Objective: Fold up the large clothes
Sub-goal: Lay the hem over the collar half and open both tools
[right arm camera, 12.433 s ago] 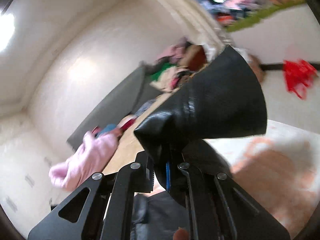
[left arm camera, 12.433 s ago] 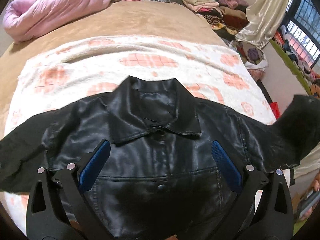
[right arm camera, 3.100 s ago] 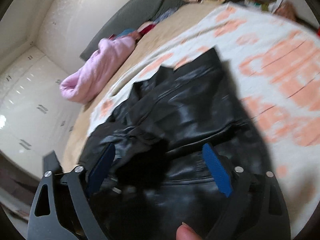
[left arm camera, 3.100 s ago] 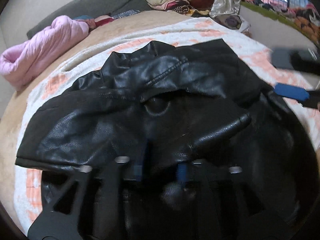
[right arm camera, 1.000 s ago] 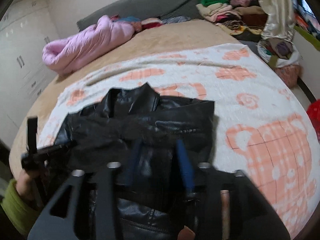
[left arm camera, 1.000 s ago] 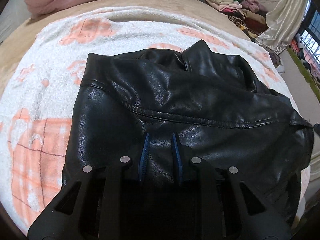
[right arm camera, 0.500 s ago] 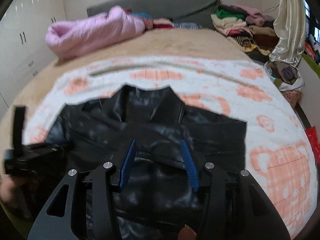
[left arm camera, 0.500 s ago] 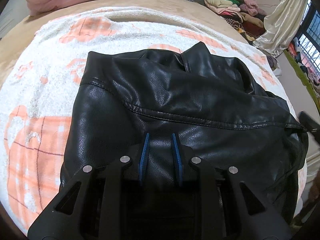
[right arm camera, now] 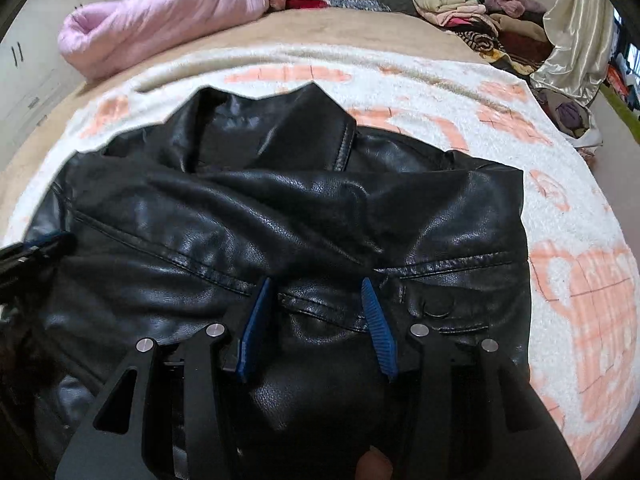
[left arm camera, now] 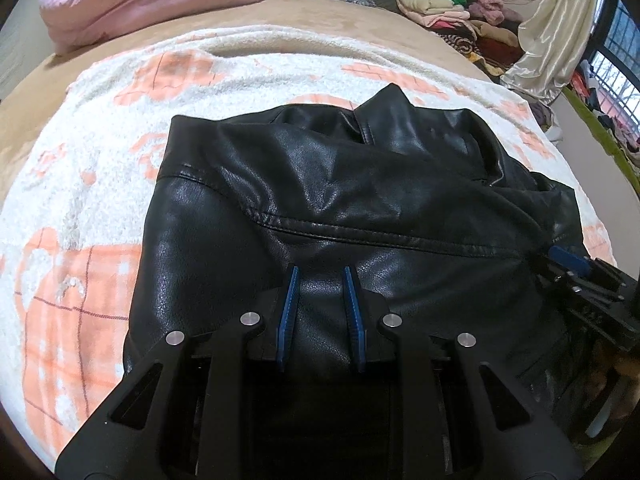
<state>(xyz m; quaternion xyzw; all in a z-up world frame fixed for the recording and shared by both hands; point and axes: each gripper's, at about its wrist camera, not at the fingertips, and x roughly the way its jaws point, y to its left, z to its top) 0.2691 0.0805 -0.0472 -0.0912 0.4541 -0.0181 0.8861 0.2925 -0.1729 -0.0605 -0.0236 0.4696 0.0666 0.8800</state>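
Both jaws first: my left gripper point(left arm camera: 320, 276) has its blue pads close together with a narrow strip of black leather showing between them; whether they pinch it or just rest on it, I cannot tell. My right gripper point(right arm camera: 318, 292) has its pads spread wider, standing apart over a seam near the jacket's near edge, nothing clamped.

One jacket point(left arm camera: 352, 200), black and shiny, lies on the blanket point(left arm camera: 80, 184), and it's the only garment on it. Its collar point(right arm camera: 276, 120) points away from me toward the far side of the bed, hem end toward me, so the long axis runs from me to the head of the bed. Its sleeves are folded in across the body; a stitched seam runs crosswise just beyond my left pads.

From the left wrist I see my right gripper point(left arm camera: 568, 260) at the jacket's right edge, one blue pad showing. From the right wrist, the left gripper point(right arm camera: 36, 248) sits at the jacket's left edge.

Counting the rest: one white blanket with orange check patches, spread over one tan bed point(right arm camera: 352, 28). One pink quilt point(right arm camera: 160, 8) rolled up at the far left. One pile of folded clothes point(right arm camera: 468, 4) at the far right, with one pale curtain point(right arm camera: 576, 32) hanging beside it.
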